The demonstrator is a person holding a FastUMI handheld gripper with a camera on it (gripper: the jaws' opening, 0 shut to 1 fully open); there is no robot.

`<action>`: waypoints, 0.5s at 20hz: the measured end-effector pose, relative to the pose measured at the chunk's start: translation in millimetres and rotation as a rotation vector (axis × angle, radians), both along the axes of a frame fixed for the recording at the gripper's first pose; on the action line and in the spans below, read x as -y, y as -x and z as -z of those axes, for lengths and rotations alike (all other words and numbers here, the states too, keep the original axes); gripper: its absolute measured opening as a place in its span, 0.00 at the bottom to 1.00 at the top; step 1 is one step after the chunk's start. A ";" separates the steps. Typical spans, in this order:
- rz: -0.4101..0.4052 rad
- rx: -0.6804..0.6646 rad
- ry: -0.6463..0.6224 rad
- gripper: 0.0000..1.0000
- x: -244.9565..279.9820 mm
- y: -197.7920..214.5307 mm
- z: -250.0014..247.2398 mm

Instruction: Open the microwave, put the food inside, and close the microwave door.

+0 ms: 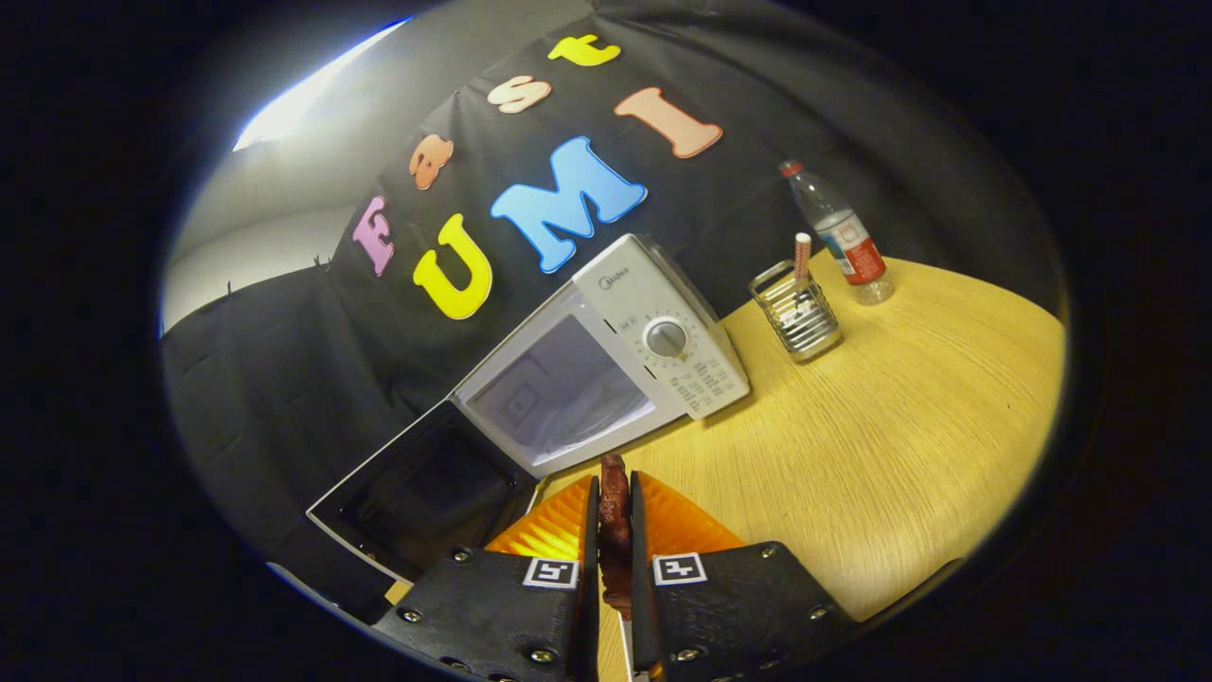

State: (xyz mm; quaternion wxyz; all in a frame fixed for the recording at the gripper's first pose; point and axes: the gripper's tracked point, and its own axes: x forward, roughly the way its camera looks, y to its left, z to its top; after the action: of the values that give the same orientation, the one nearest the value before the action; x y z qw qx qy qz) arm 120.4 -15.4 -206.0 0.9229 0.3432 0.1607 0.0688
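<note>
The food (614,502), a reddish-brown piece, sat pinched between my nearly closed gripper (614,516) fingers over an orange plate (677,526). It looked light and soft, best held mid-body. Just ahead, the microwave (606,360) stood open on the tabletop (881,426).

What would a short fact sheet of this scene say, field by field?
gripper: shut on a reddish-brown food piece
under the fingers: an orange plate
microwave: white, just beyond the fingers, cavity showing
microwave door: swung open
table: light wood
also on table: wire holder with a striped straw, plastic bottle beside it
</note>
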 end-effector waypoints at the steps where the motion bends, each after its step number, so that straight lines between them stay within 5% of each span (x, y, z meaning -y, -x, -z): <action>1: -0.006 0.012 0.013 0.14 -5.7 -6.2 -9.6; 10: -0.031 0.071 0.099 0.14 -80.1 -106.5 -42.0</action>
State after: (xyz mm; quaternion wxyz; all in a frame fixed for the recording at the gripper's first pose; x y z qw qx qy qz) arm 226.9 64.7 -163.9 0.9426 0.2920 0.1364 0.0872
